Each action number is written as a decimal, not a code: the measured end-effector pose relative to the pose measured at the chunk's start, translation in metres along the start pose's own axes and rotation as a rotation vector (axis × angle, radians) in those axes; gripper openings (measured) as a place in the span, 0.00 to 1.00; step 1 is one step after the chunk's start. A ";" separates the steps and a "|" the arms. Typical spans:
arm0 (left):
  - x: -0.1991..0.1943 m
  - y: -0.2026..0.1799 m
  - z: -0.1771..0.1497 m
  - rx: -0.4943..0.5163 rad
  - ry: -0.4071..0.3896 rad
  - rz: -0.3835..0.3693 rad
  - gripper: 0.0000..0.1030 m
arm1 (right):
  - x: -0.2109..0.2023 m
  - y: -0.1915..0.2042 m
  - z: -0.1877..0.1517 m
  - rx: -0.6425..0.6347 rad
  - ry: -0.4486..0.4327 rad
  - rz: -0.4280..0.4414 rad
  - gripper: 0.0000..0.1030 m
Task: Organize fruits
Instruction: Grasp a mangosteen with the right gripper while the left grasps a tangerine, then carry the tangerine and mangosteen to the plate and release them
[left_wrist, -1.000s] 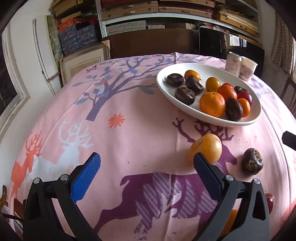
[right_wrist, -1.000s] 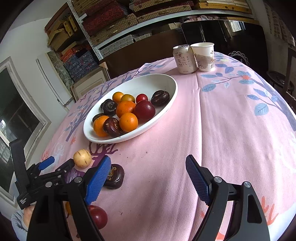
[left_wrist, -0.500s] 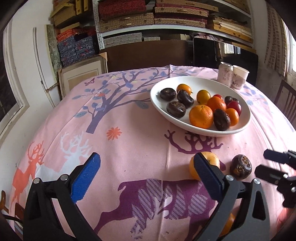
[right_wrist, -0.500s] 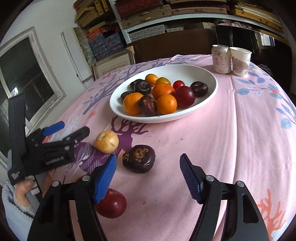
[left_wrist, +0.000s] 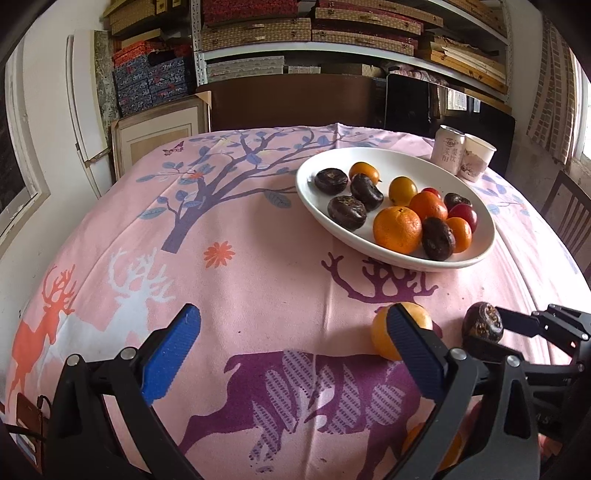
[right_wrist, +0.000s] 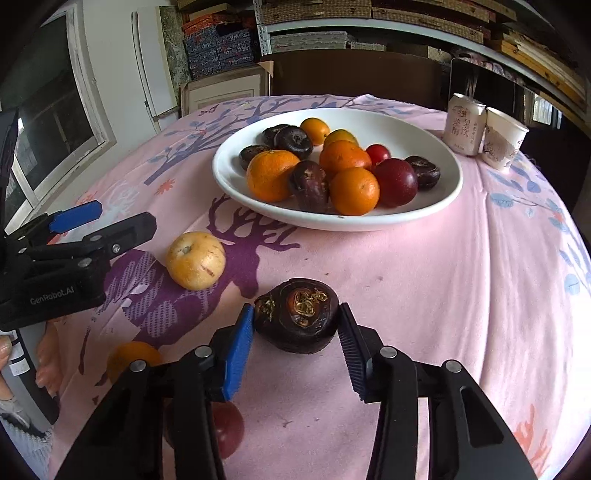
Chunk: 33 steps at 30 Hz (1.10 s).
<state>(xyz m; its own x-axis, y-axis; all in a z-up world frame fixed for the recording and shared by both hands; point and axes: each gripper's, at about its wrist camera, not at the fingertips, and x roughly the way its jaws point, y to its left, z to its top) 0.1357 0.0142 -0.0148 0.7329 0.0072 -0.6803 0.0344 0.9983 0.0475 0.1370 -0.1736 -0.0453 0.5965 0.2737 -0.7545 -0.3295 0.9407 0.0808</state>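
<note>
Our right claw (right_wrist: 296, 334) has just been closing: jaws now flank dark fruit (right_wrist: 296, 315) on table (right_wrist: 424, 295), pads at its sides, grip unconfirmed. Left claw (left_wrist: 291, 354) apart, empty. We judge next: lift to plate (right_wrist: 436, 206).

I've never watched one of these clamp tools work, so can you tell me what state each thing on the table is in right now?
Right gripper: jaws just closing, pads against the dark purple wrinkled fruit lying on the cloth.
Left gripper: jaws open, empty.
Yellow round fruit: loose on the pink tablecloth.
White oval dish: holding many fruits.
Pale drink can: upright.
Paper cup: upright.
</note>
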 end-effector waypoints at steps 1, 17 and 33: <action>-0.001 -0.004 -0.001 0.014 -0.002 -0.013 0.96 | -0.003 -0.006 0.000 0.004 -0.011 -0.019 0.45; 0.020 -0.057 -0.007 0.222 0.057 -0.135 0.60 | 0.000 -0.046 -0.001 0.117 -0.004 -0.089 0.45; 0.028 -0.048 -0.006 0.150 0.096 -0.245 0.41 | -0.001 -0.045 -0.002 0.117 -0.013 -0.071 0.45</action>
<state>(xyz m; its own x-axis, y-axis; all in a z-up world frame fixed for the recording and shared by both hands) 0.1499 -0.0332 -0.0406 0.6228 -0.2203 -0.7507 0.3078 0.9511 -0.0237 0.1501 -0.2164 -0.0491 0.6248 0.2077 -0.7527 -0.1993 0.9745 0.1035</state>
